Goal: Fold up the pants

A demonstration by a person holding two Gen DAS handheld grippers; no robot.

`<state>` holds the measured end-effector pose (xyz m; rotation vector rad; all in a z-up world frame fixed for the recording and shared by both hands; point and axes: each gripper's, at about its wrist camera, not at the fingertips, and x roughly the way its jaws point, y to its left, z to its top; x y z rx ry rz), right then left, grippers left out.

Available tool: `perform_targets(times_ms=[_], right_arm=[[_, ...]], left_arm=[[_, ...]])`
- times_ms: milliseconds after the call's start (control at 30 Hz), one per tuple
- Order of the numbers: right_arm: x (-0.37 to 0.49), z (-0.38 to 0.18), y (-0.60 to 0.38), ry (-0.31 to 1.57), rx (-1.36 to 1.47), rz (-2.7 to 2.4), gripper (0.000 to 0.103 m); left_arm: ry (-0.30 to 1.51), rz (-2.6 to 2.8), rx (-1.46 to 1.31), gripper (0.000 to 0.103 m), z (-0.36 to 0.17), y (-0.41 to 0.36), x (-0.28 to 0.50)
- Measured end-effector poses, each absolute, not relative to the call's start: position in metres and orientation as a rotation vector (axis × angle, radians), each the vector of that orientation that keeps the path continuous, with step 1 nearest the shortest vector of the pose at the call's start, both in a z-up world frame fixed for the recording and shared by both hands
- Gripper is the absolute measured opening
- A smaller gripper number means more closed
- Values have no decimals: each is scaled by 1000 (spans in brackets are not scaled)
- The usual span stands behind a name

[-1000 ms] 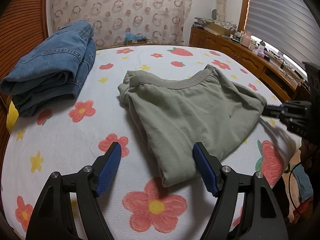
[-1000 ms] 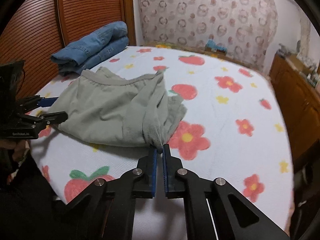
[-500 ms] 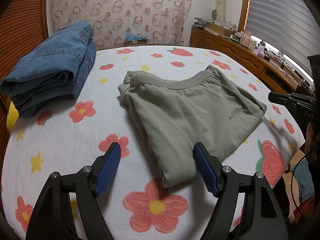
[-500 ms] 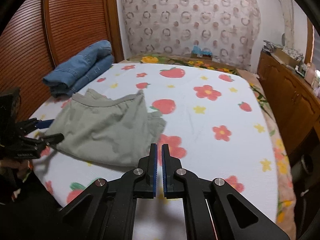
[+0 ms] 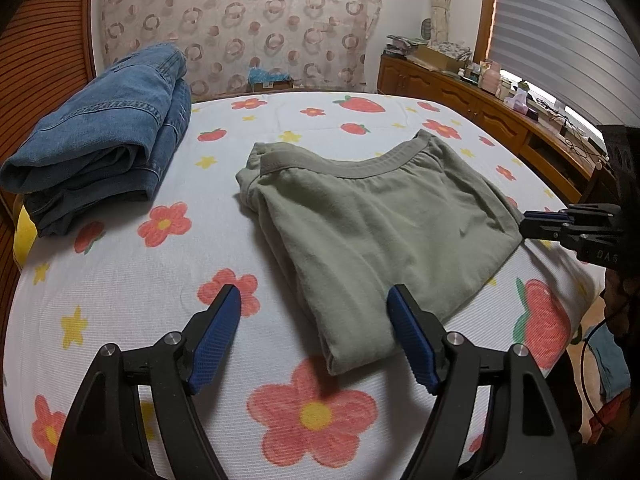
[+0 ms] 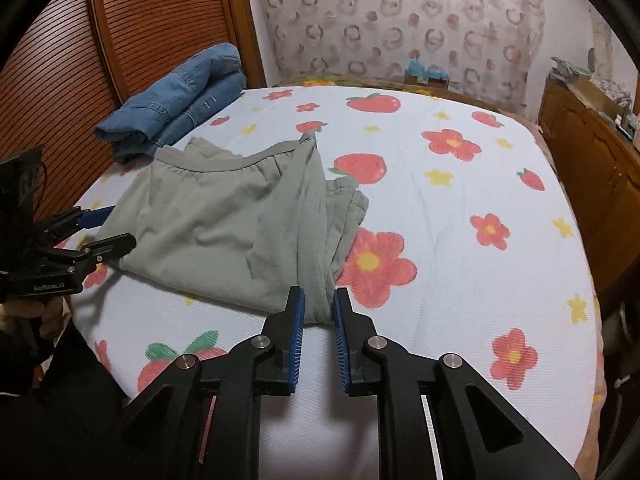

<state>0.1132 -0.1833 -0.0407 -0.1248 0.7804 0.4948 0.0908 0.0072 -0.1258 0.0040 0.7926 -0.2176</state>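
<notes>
Olive green pants (image 5: 372,216) lie folded on the flowered bed sheet (image 5: 120,280), waistband at the far side. They also show in the right wrist view (image 6: 224,224). My left gripper (image 5: 316,328) is open wide, its jaws either side of the pants' near folded corner, just above the sheet. My right gripper (image 6: 319,312) is open a little, its blue pads around the near corner of the pants without pinching it. In the left wrist view the right gripper (image 5: 536,220) sits at the pants' right edge.
Folded blue jeans (image 5: 100,140) lie at the bed's far left by a wooden slatted door (image 6: 132,32). A wooden dresser (image 5: 480,108) with clutter runs along the right. The bed's near right edge (image 5: 560,320) drops to the floor.
My right gripper drew back shut, then came forward again to the pants' corner and opened a little. My left gripper stayed open in place.
</notes>
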Motion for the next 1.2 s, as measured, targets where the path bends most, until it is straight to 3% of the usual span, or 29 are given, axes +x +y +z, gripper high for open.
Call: perform_targets(times_ms=[33, 133, 500, 733, 933, 1100, 1133, 1167, 1200], right_arm=[[114, -40, -182, 775, -119, 503, 3], [110, -28, -195, 692, -61, 450, 1], [105, -28, -208, 685, -18, 427, 1], [96, -39, -185, 726, -164, 459, 9], [103, -45, -171, 723, -261, 429, 29], [116, -45, -168, 716, -244, 433, 30], [116, -45, -169, 709, -248, 435, 20], [116, -45, -171, 702, -243, 436, 4], [116, -44, -176, 692, -228, 425, 4]], left_arm=[[793, -218, 4, 77, -126, 7, 91], [791, -219, 6, 77, -126, 7, 90], [787, -219, 4, 77, -125, 9, 91], [791, -223, 9, 77, -125, 7, 90], [791, -224, 10, 77, -125, 7, 90], [786, -226, 12, 77, -125, 6, 90], [786, -227, 12, 77, -126, 6, 90], [785, -228, 13, 77, -126, 6, 90], [783, -229, 13, 77, -126, 6, 90]])
